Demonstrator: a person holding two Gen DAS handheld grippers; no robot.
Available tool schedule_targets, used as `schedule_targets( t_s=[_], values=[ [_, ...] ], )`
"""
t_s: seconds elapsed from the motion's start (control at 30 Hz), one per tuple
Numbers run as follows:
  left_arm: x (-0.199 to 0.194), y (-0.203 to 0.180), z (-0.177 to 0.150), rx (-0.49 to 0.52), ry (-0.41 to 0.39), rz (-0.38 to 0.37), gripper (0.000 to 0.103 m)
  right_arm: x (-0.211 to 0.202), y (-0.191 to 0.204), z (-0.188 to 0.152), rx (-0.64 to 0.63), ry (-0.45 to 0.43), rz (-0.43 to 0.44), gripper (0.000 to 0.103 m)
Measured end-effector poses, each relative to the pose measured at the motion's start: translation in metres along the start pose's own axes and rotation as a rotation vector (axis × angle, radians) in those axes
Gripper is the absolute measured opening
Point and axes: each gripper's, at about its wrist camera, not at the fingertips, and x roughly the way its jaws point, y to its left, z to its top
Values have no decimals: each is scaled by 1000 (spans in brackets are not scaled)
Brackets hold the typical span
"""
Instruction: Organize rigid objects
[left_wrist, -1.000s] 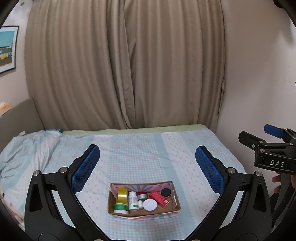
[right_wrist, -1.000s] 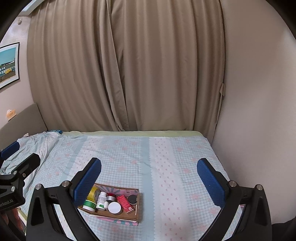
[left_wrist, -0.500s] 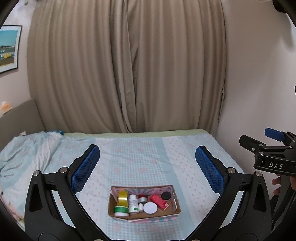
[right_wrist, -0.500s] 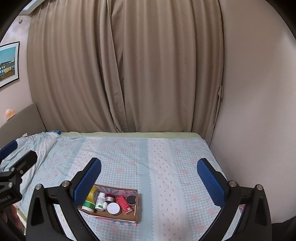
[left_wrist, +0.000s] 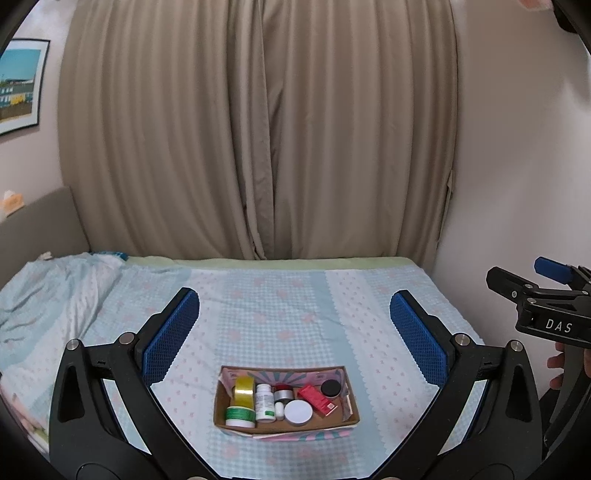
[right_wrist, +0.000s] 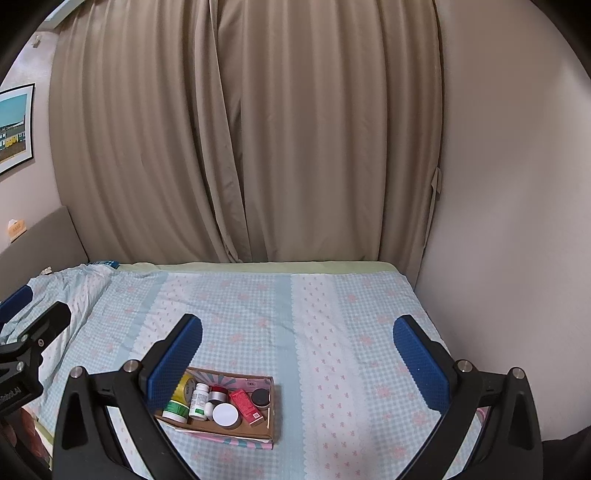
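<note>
A shallow cardboard box (left_wrist: 352, 413) (right_wrist: 272, 417) lies on the bed near its front edge. Inside are a yellow tape roll (left_wrist: 244, 387) (right_wrist: 183, 387), a green-banded jar (left_wrist: 240, 416) (right_wrist: 176, 410), a white pill bottle (left_wrist: 265, 402) (right_wrist: 198, 400), a white-lidded jar (left_wrist: 297, 412) (right_wrist: 226, 414), a red box (left_wrist: 317, 399) (right_wrist: 246, 405), a black-lidded jar (left_wrist: 330, 388) (right_wrist: 260, 398) and a red-lidded tin (left_wrist: 282, 388) (right_wrist: 218, 390). My left gripper (left_wrist: 294, 338) is open and empty, high above the box. My right gripper (right_wrist: 298, 354) is open and empty, above and right of the box.
The bed (left_wrist: 280, 314) has a light blue checked sheet with pink flowers. A rumpled quilt (left_wrist: 40, 299) lies at the left. Beige curtains (left_wrist: 258, 129) hang behind. A wall (right_wrist: 517, 221) borders the bed's right side. The right gripper's body (left_wrist: 546, 314) shows at the left view's right edge.
Both grippers have risen and tilted up a little, so the box sits slightly lower in both views. Both stay open. Nothing in the box moved.
</note>
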Motion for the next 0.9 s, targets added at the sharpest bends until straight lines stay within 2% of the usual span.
schedule_targets(
  t_s=[0.47, 0.9],
  values=[
    [10, 5, -3, -26, 18, 10, 103, 0, 1, 1, -1, 0, 0, 103],
    [2, -6, -6, 24, -57, 49, 103, 5, -3, 4, -2, -16, 1, 103]
  ],
)
